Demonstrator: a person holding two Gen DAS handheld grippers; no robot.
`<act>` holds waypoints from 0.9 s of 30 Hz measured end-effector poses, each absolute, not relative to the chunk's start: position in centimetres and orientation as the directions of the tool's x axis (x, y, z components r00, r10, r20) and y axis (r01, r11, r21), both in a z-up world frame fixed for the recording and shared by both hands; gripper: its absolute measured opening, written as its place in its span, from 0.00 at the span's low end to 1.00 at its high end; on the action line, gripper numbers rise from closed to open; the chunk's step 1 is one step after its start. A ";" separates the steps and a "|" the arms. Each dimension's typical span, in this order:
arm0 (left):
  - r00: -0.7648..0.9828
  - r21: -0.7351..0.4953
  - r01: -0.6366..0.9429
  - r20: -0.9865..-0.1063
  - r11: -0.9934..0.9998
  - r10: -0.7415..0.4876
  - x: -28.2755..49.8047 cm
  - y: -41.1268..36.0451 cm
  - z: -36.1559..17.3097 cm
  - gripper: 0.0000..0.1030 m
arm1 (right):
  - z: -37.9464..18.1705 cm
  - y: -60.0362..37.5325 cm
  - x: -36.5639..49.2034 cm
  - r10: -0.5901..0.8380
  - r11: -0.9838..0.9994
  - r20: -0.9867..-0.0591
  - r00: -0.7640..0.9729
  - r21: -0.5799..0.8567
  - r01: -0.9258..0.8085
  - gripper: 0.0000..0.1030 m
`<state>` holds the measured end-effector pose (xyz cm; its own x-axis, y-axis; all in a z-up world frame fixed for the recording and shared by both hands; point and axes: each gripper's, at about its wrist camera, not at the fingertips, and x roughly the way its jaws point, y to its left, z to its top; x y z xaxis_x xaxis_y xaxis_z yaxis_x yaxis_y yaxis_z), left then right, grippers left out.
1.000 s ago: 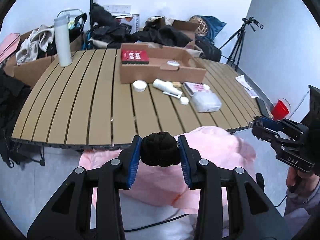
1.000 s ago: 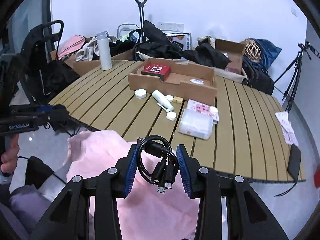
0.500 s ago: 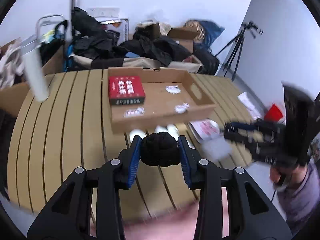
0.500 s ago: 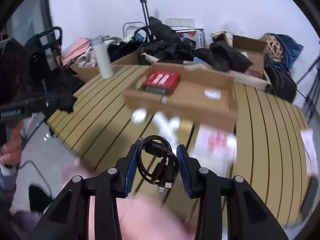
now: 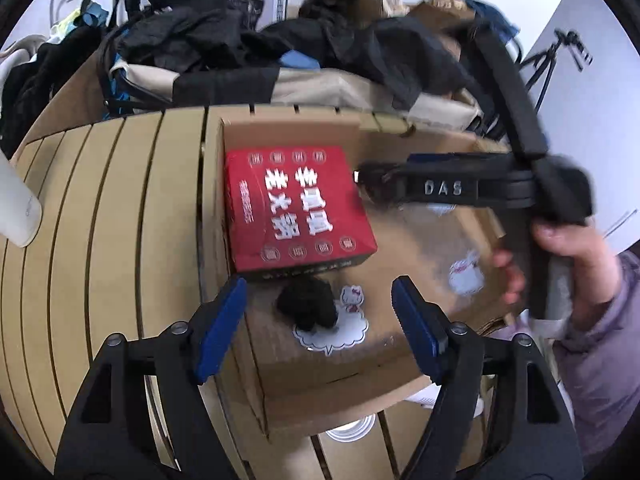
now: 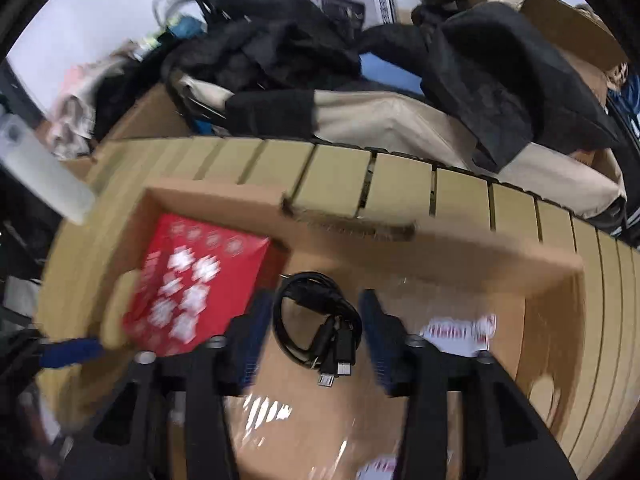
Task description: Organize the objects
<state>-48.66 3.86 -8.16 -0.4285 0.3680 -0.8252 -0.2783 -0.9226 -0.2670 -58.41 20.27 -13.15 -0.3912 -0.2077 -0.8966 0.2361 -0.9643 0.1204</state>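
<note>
Over the cardboard box [image 5: 320, 380] on the slatted surface [image 5: 120, 240], the left gripper [image 5: 318, 320] is opening its fingers [image 5: 220, 320], the black knitted ball [image 5: 308, 308] lying loose between them just beside the red carton [image 5: 296, 208]. The right gripper [image 6: 316, 320] is opening around the coiled black cable [image 6: 316, 320] inside the box.

Slatted wooden table [image 5: 120, 216], dark clothes heap [image 5: 224, 36], tripod [image 5: 560, 52], white bottle [image 5: 16, 208]

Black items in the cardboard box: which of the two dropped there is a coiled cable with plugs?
The one between the right gripper fingers: a coiled black USB cable, plugs visible. The other, by the red box, is a black knitted ball.
</note>
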 end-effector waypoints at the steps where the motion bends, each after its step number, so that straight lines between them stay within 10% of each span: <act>1: -0.440 -0.260 -0.286 -0.819 -0.922 0.368 -48.4 3.7 -7.7 0.75 | -12.8 20.3 -58.2 -0.236 -0.959 -0.880 -0.412 0.143 0.244 0.84; 12: -0.572 -0.063 -0.261 -0.794 -0.963 0.206 -40.3 3.0 3.0 0.99 | -0.9 24.5 -48.6 -0.206 -0.966 -0.832 -0.515 0.088 0.244 0.84; 27: -0.691 0.074 -0.272 -0.709 -0.959 0.141 -24.5 3.9 12.2 1.00 | 12.4 30.6 -25.0 -0.090 -0.974 -0.745 -0.661 -0.073 0.215 0.84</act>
<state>-24.49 3.88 12.24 -0.6905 0.1414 -0.7093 -0.2720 -0.9595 0.0736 -25.02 30.65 12.40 -0.6611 -0.0905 -0.7449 0.2154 -0.9738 -0.0729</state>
